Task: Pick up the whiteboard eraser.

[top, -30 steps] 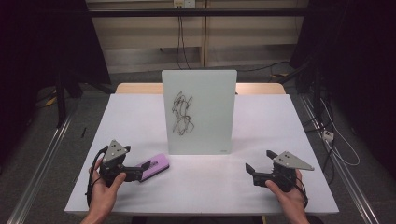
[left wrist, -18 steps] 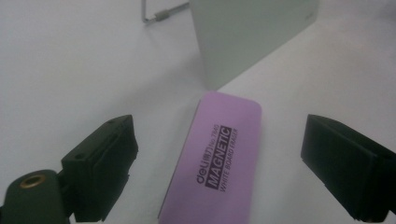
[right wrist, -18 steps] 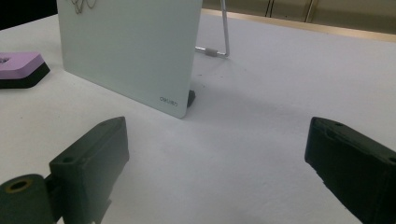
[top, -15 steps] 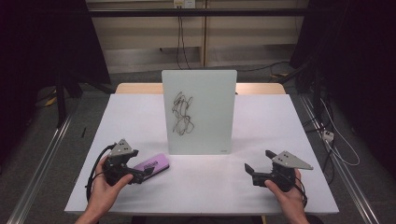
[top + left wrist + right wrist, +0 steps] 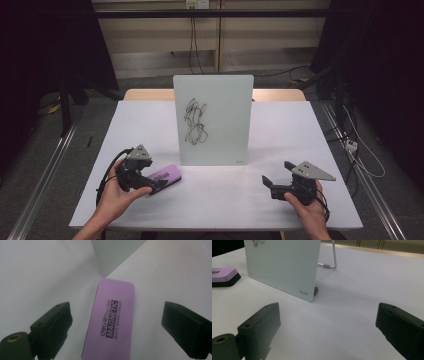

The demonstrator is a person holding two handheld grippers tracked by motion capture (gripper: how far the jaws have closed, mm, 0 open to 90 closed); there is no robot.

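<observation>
A purple magnetic whiteboard eraser (image 5: 166, 176) lies flat on the white table (image 5: 225, 200), front left of an upright whiteboard (image 5: 213, 120) with a black scribble (image 5: 195, 122). My left gripper (image 5: 154, 188) hovers at the eraser's near end. In the left gripper view the eraser (image 5: 110, 320) lies between the wide jaws of that gripper (image 5: 117, 312), and neither pad touches it. My right gripper (image 5: 268, 184) rests open at the front right, nothing between the jaws. From the right gripper (image 5: 327, 315) view, the whiteboard (image 5: 284, 265) stands ahead and the eraser (image 5: 223, 276) is at far left.
The whiteboard leans on a metal wire stand (image 5: 333, 257) behind it. A wooden table edge (image 5: 280, 94) runs along the back. Cables (image 5: 350, 145) lie on the floor to the right, and a metal rail (image 5: 45, 170) runs on the left.
My left gripper has shifted right and slightly up, bringing its jaws over the eraser's near end. The eraser, whiteboard and right gripper have stayed put.
</observation>
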